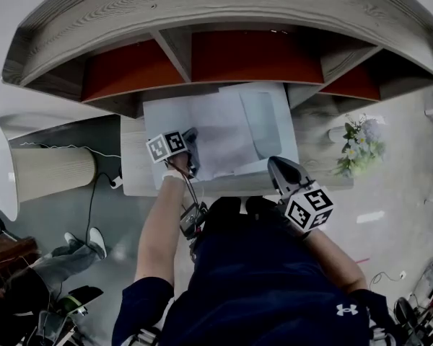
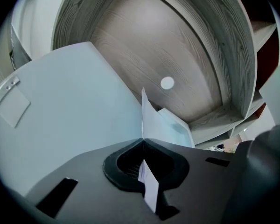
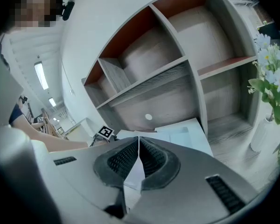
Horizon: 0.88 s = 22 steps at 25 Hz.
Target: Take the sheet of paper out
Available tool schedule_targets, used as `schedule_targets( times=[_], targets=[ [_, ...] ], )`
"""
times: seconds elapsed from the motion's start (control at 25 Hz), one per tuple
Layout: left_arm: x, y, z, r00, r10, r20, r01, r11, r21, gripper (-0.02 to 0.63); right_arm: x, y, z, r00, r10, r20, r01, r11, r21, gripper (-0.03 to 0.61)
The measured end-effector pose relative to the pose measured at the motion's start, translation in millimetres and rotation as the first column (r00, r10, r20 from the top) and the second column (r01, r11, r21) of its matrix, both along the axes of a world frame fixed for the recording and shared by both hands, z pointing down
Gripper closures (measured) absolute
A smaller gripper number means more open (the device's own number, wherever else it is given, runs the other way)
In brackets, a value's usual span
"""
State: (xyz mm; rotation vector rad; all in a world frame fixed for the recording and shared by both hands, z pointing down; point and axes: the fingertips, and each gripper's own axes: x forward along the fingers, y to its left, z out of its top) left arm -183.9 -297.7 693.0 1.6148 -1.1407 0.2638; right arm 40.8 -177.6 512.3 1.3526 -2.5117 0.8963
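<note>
A white sheet of paper [image 1: 206, 132] lies with a pale blue folder [image 1: 263, 121] on the desk [image 1: 136, 175] under the shelf. My left gripper [image 1: 193, 163] is at the sheet's near left corner. In the left gripper view its jaws [image 2: 142, 141] are shut on a thin white sheet [image 2: 148, 113] that runs on between them, with the folder's broad pale face [image 2: 70, 106] at the left. My right gripper [image 1: 274, 166] is at the stack's near right edge, also shut [image 3: 138, 139] on a thin white edge. Whether that edge is paper or folder I cannot tell.
A grey wooden shelf [image 1: 252, 56] with red-backed cubbies rises behind the desk. A vase of flowers [image 1: 361, 146] stands at the desk's right end. A ribbed cylinder [image 1: 50, 171] stands on the floor at the left, and a seated person's legs [image 1: 58, 262] show below it.
</note>
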Motion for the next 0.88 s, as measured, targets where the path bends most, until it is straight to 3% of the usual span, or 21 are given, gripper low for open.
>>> schedule_targets(
  times=[0.4,0.88],
  targets=[
    [-18,8,-35,1.0,-0.007,0.001,0.007,0.999,0.04,0.598,-13,-14,-36,0.999,-0.028,-0.017,0.029,0.995,0.093,0.56],
    [-31,25,-78,0.992,0.038,0.118,-0.052,0.991,0.122,0.598,-22,-28,-48,0.999,-0.045,0.001,0.044,0.992,0.121,0.56]
  ],
)
